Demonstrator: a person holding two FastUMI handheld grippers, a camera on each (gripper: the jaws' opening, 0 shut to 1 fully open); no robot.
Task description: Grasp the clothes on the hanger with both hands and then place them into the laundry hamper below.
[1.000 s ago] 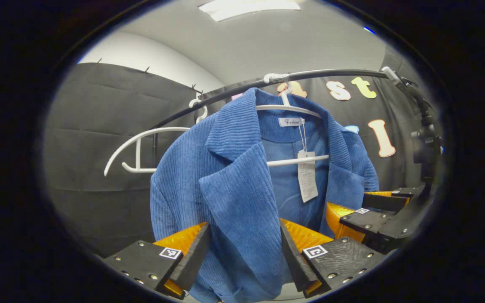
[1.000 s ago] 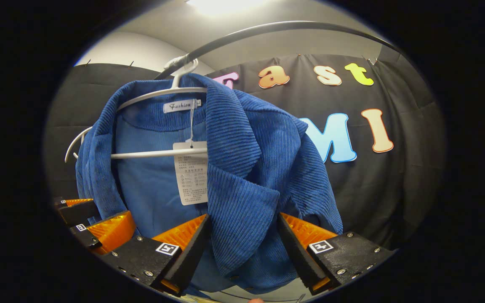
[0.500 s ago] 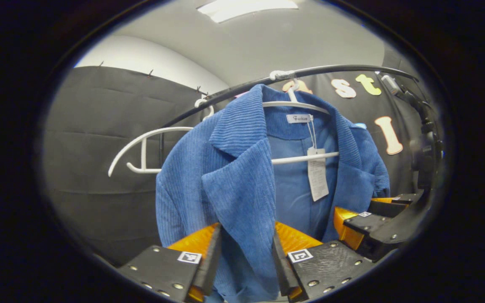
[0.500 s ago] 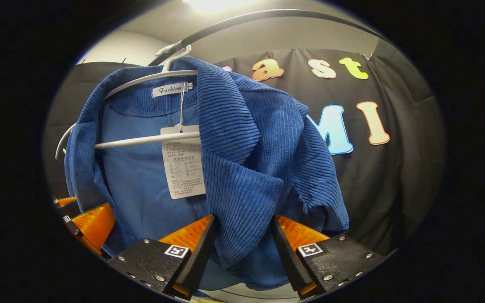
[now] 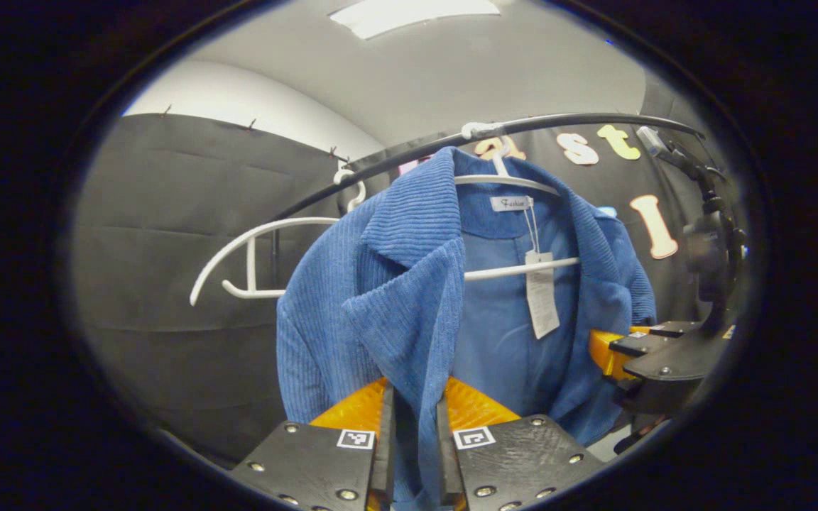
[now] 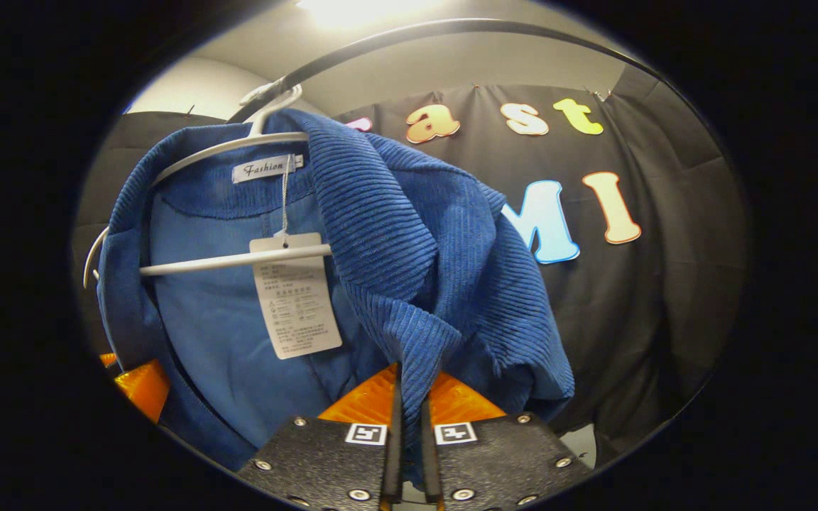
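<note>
We hold blue jacket [image 5: 352,305] by both lapels: left gripper [image 5: 415,454] and right gripper [image 6: 409,440] each clamped on one. Jacket hangs lengthwise, above and ahead of both, on white hanger [image 6: 238,259]. Hamper unseen; judged lift off, then lower.

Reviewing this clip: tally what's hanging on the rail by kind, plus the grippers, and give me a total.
Blue corduroy jacket: 1
White hangers: 2, one carrying the jacket, one bare
Paper tag: 1
Grippers: 2, left gripper and right gripper, each clamped on a lapel
Total: 6
</note>
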